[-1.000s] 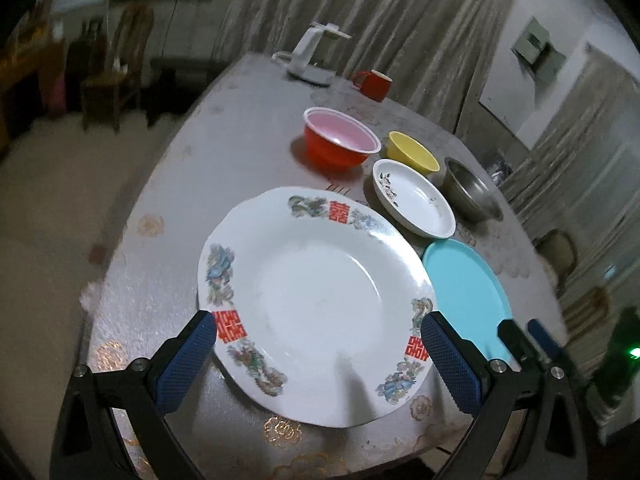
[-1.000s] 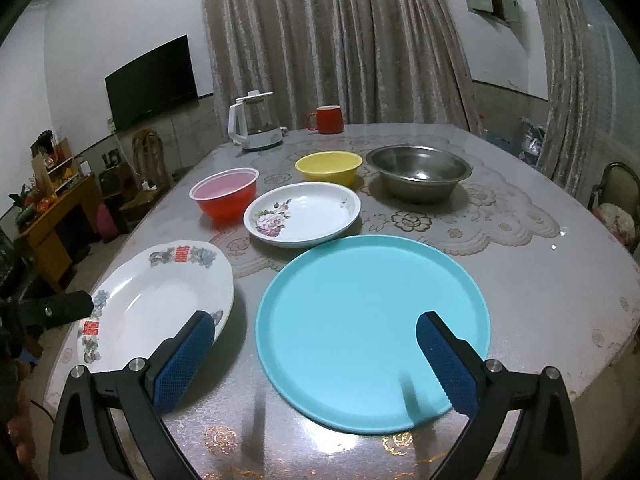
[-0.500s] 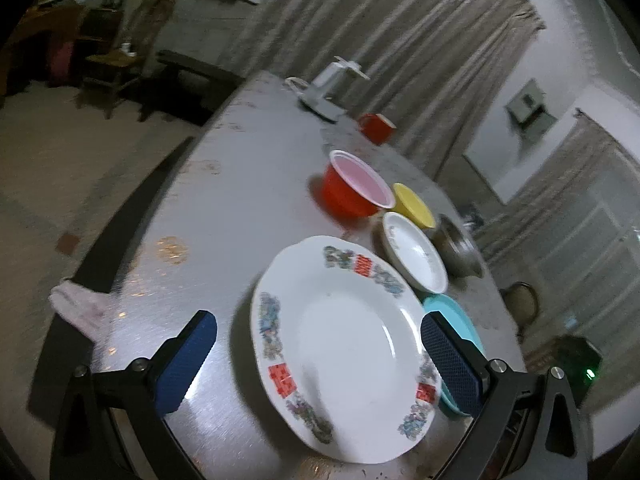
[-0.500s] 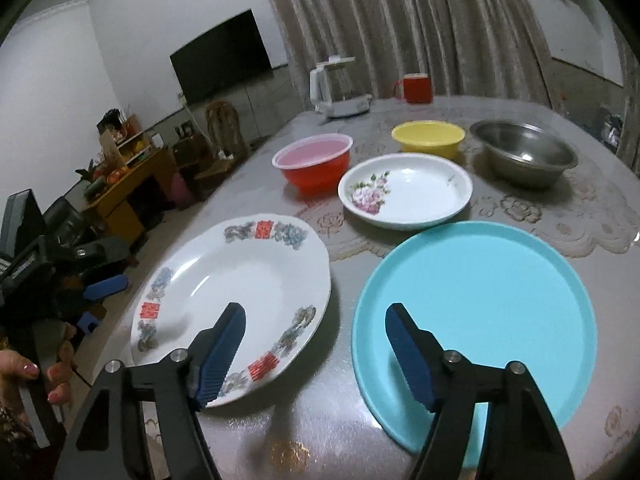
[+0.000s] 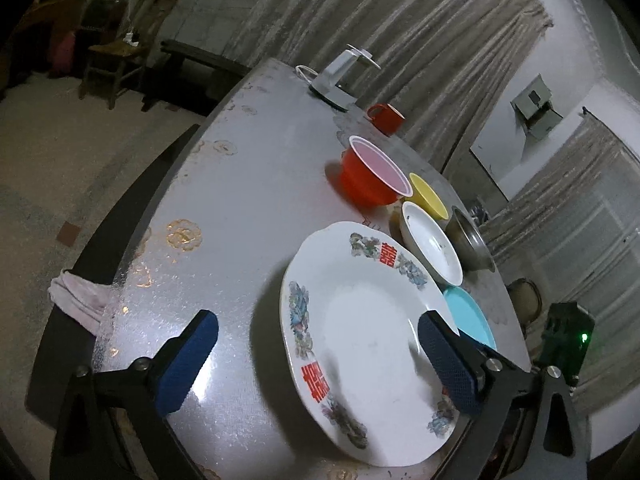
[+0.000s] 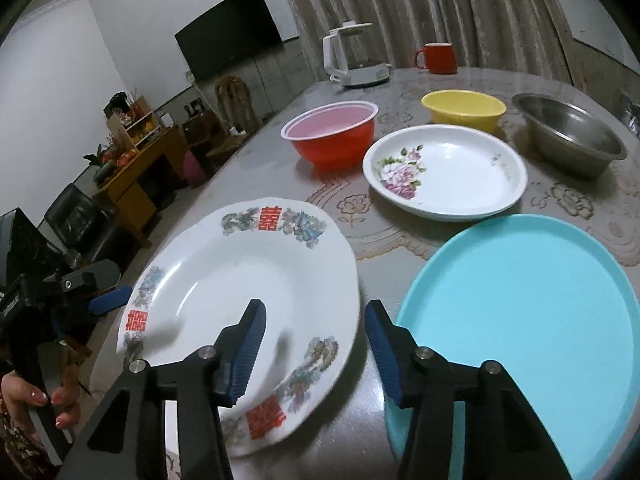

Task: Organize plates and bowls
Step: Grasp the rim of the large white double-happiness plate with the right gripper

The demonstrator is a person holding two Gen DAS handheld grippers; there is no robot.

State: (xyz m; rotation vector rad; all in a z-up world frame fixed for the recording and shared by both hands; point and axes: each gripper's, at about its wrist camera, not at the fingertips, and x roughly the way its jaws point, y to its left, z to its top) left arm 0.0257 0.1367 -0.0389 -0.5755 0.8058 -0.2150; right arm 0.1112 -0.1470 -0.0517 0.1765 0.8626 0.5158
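While nothing on the tabletop [image 6: 256,184] has been stacked yet, the right gripper [image 6: 316,344] hangs over the near right rim of the big white plate with red characters [image 6: 240,292], its jaws partly apart and straddling that rim without clamping it, so the step in hand looks like taking hold of this plate. The left gripper [image 5: 316,364] hovers at the plate's opposite side with jaws wide apart, one finger over the plate and one over bare tabletop, holding nothing. Just beside the plate on its right lies the turquoise plate [image 6: 516,320]; beyond the plate sit the floral dish [image 6: 444,172] and, farther back, the red bowl [image 6: 332,136], yellow bowl [image 6: 464,110] and steel bowl [image 6: 568,136], all apart from one another. The next move probably calls for closing on the rim, lifting it level, and setting the plate onto the turquoise plate, since a shallow rim can slip.
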